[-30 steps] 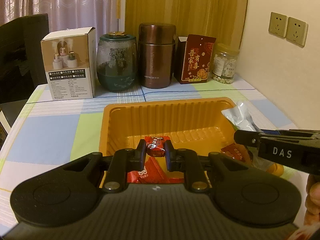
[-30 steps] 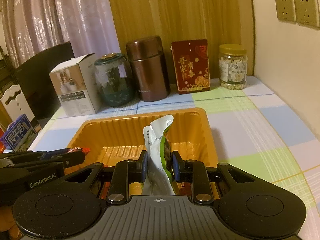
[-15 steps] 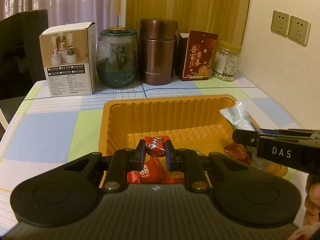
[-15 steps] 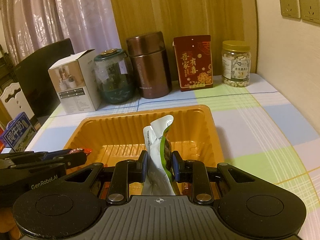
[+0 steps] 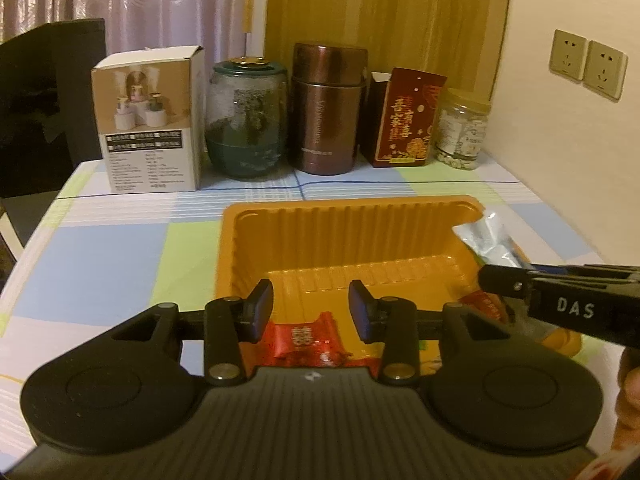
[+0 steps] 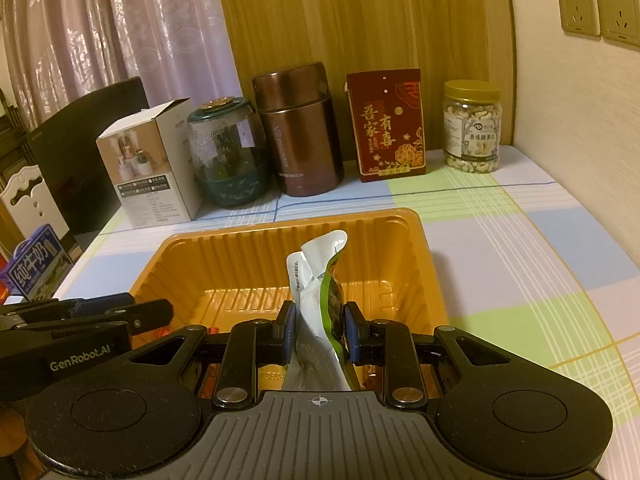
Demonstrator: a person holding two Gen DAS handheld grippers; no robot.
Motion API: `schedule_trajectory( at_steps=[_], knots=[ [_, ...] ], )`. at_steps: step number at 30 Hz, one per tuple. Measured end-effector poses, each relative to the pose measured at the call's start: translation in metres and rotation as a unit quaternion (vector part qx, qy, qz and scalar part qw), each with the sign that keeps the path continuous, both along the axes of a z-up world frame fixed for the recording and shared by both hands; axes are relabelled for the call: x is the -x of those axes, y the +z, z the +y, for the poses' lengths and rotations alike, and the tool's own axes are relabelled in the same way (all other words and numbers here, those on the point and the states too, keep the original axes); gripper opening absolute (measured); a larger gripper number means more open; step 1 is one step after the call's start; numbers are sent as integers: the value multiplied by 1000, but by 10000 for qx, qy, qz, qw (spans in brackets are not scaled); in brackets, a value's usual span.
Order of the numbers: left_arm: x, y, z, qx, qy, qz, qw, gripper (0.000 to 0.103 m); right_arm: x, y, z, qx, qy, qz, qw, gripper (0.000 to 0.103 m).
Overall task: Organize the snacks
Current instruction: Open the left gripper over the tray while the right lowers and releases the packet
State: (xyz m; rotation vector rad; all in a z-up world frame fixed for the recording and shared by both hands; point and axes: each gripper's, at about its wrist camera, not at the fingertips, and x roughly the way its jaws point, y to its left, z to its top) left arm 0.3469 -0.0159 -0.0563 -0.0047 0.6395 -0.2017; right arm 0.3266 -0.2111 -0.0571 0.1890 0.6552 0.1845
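Over the near end of the orange tray [image 5: 420, 216], in the left wrist view, the left claw [image 5: 311, 311] hangs with its jaws opening and nothing between the pads. A red wrapped candy [image 5: 308, 338] lies on the tray floor just below the gap, and another red packet [image 5: 482, 308] lies further right, partly behind the right claw's black finger marked DAS. A silvery pouch tip [image 5: 486, 240] sticks up at the tray's right rim. The tray sits on a checked desk [image 5: 100, 264]. Along the back stand a white carton [image 5: 148, 120], a green glass jar [image 5: 246, 120], a brown flask [image 5: 328, 108], a red box [image 5: 408, 116] and a jar of nuts [image 5: 460, 132].

From the right wrist view, the right claw [image 6: 319, 333] stands narrow, its pads pressing on a white and green snack pouch [image 6: 318, 280] that rises upright between them, above the tray's [image 6: 280, 236] near part. The left claw's [image 6: 160, 312] fingers reach in from the left edge over the tray's near left corner. A blue milk carton [image 6: 36, 268] shows beyond the desk's [image 6: 520, 260] left side.
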Motion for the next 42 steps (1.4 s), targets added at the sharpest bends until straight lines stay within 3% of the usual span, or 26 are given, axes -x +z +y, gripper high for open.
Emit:
schedule_trajectory(
  at_steps=[24, 27, 29, 42],
  knots=[
    [4, -7, -7, -265, -110, 14, 9996, 39, 0, -3, 3, 52, 55, -52, 10000, 26],
    [4, -7, -6, -275, -105, 12, 9996, 40, -2, -6, 2, 3, 66, -31, 10000, 38],
    [5, -7, -5, -284, -95, 5, 9996, 40, -1, -7, -1, -57, 7, -30, 10000, 57],
    [7, -3, -2, -309, -77, -81, 9995, 46, 0, -6, -5, 24, -128, -26, 9999, 58]
  ],
)
